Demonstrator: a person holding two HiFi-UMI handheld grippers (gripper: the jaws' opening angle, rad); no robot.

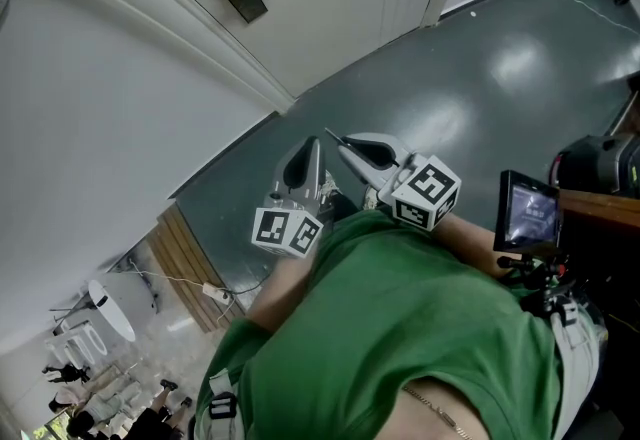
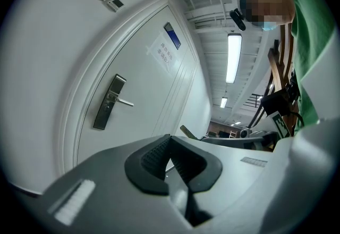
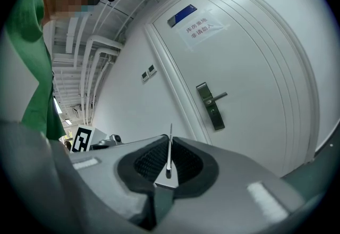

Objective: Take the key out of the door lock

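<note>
Between your right gripper's (image 1: 348, 148) ribbed black pads (image 3: 186, 161) stands the key (image 3: 169, 148), a thin, pale metal strip seen edge-on. The fingers are pinched flat against its two faces, and its blade pokes up past their tips. From the head view the key shows as a slim sliver jutting from the grey fingertips toward the door (image 3: 255, 68). It is well apart from the door lock (image 3: 212, 105), a narrow, upright plate of brushed dark metal with a straight lever handle set on the smooth white door.

Your left gripper (image 2: 170, 140) is pressed together with nothing in its grip. Its dark, finely grooved pads (image 2: 154, 156) meet at the tip and leave a small gap lower down. Both grippers have rounded, matte grey plastic shells, and each carries a white cube with black square markers. You hold them side by side, close against your green shirt (image 1: 400, 328) and over the glossy dark grey floor (image 1: 480, 78).

High on the door are a small blue sign (image 3: 183, 14) and a white paper notice (image 3: 202, 29) with red print.
</note>
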